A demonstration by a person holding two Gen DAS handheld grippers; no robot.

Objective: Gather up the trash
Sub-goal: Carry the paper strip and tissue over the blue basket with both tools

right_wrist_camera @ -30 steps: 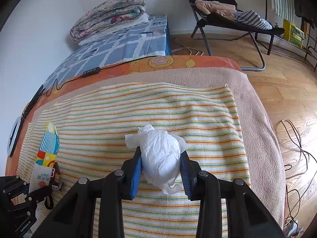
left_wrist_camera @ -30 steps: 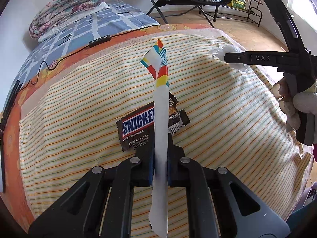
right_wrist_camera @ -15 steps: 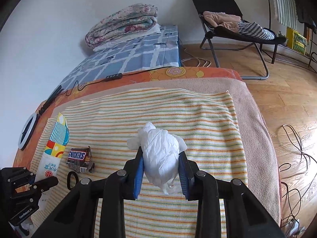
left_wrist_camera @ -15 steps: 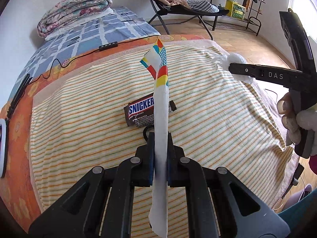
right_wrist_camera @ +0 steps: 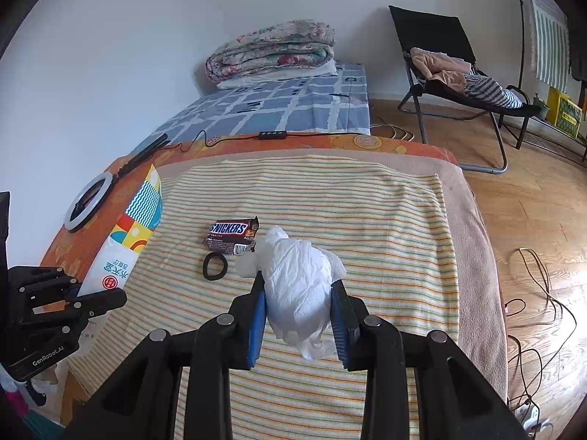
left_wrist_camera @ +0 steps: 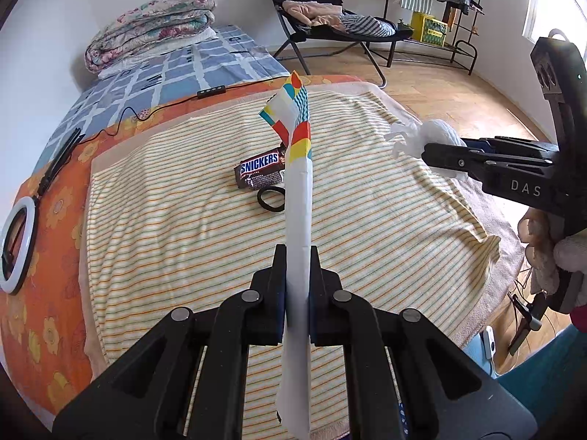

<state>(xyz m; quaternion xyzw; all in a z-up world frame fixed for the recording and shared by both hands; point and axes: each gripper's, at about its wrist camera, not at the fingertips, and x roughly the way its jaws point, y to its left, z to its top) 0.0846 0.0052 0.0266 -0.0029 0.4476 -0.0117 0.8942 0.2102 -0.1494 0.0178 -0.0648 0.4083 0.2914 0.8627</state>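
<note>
Obstacles on the striped towel (right_wrist_camera: 367, 220): a Snickers wrapper (right_wrist_camera: 229, 236) at centre left of the right wrist frame, and a black hair tie (right_wrist_camera: 215, 266) just below it, nearly touching. The remainder of the towel, from frame centre to its right edge, is bare and passable.

The left gripper (right_wrist_camera: 79, 302) and its paper packet (right_wrist_camera: 124, 242) occupy the lower left of the frame, blocking that side.

Along the orange sheet (left_wrist_camera: 47, 275) at the left of the left wrist frame lie a ring light (left_wrist_camera: 18, 245), its black stand (left_wrist_camera: 60, 159) and a cable with inline remote (left_wrist_camera: 212, 90).

Floor at right carries loose cables (right_wrist_camera: 539, 293).
</note>
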